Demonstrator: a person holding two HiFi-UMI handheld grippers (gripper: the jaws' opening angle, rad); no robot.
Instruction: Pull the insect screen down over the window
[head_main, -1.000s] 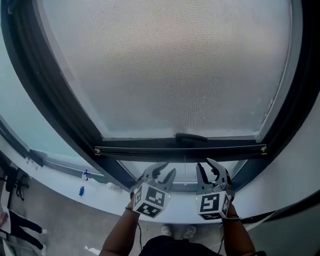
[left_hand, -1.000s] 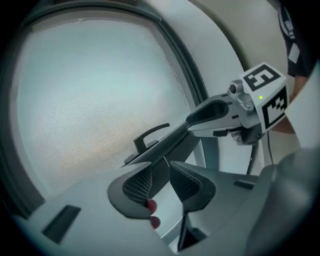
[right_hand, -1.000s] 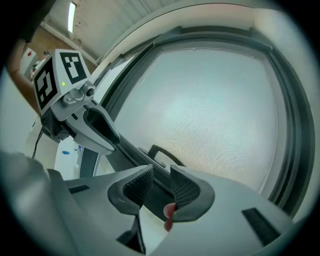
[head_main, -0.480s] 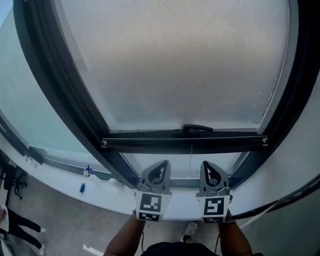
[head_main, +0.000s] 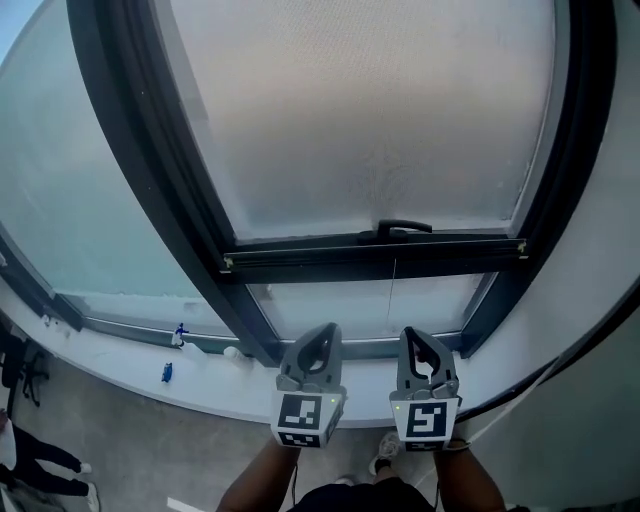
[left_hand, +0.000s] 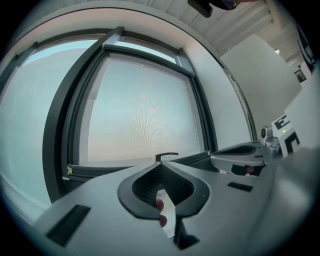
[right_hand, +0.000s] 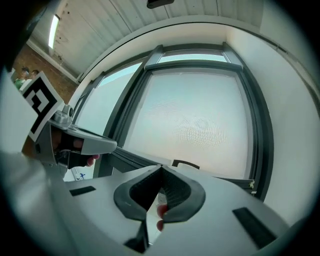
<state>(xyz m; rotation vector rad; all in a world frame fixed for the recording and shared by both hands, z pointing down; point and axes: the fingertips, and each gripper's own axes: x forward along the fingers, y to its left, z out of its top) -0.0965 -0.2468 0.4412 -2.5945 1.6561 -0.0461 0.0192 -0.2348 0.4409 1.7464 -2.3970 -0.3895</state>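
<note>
The grey mesh insect screen (head_main: 370, 110) covers most of the window. Its dark bottom bar (head_main: 300, 262) carries a small black handle (head_main: 403, 229), and a thin cord (head_main: 392, 285) hangs from the bar. A strip of glass shows below the bar. My left gripper (head_main: 324, 331) and right gripper (head_main: 412, 334) stand side by side below the bar, apart from it, both shut with nothing between the jaws. In the left gripper view the shut tips (left_hand: 161, 163) point at the handle (left_hand: 166, 156). The right gripper view shows the same: shut tips (right_hand: 161, 166) below the handle (right_hand: 185, 164).
A white sill (head_main: 120, 372) runs under the window, with small blue items (head_main: 165, 374) on it at left. The dark frame post (head_main: 160, 180) slants at left, a white wall (head_main: 600, 300) and a dark cable (head_main: 560, 372) are at right. A person (head_main: 30, 465) stands at lower left.
Both grippers went from open jaws to shut and drew back from the window. The bar and handle now sit higher and further right in the head view.
</note>
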